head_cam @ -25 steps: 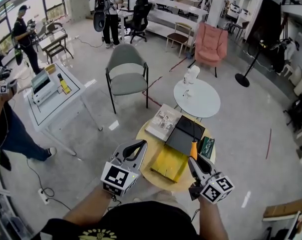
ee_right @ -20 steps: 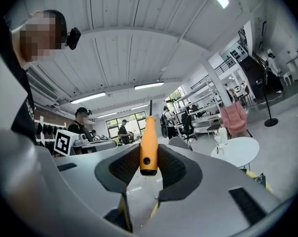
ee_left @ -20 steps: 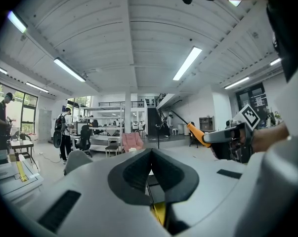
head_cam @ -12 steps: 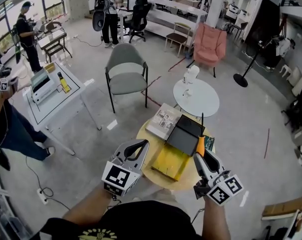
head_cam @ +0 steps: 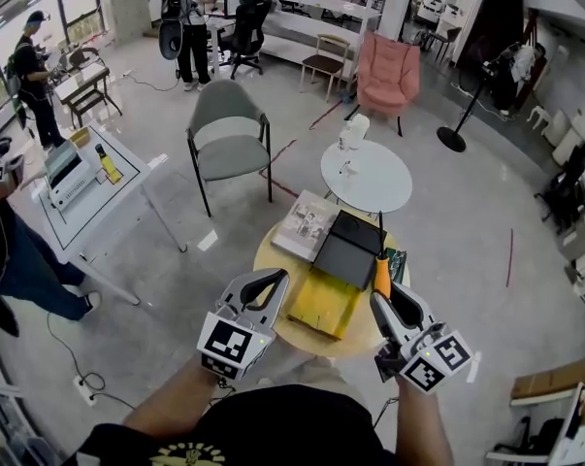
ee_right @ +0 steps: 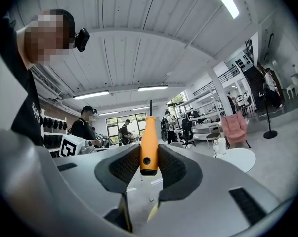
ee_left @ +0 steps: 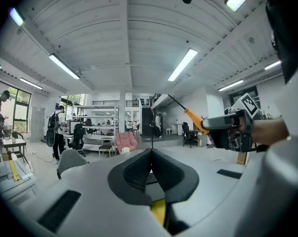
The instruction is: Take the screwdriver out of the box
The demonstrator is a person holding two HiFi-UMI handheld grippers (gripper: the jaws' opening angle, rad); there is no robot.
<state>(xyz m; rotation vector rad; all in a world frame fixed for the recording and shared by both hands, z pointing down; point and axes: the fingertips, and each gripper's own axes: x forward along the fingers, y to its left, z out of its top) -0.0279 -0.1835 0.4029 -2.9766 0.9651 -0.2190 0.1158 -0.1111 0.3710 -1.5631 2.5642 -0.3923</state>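
Note:
My right gripper [head_cam: 385, 299] is shut on the orange handle of the screwdriver [head_cam: 381, 272]. Its thin black shaft points up and away, over the right edge of the open black box [head_cam: 347, 249] on the round wooden table [head_cam: 273, 255]. In the right gripper view the screwdriver's handle [ee_right: 149, 144] stands upright, clamped between both pads of that gripper [ee_right: 149, 158]. My left gripper [head_cam: 265, 284] hovers at the table's near left edge; in its own view this left gripper [ee_left: 151, 154] has its jaws shut on nothing. From there the screwdriver [ee_left: 193, 118] shows at the right, raised.
A yellow flat pad [head_cam: 323, 304] lies in front of the box, a book [head_cam: 307, 223] to its left and a green item [head_cam: 397, 263] to its right. Beyond stand a white round table [head_cam: 367, 176], a grey chair [head_cam: 226, 144] and several people.
My right gripper has lifted the screwdriver upward, so its shaft now shows clear above the box. The left gripper has stayed where it was.

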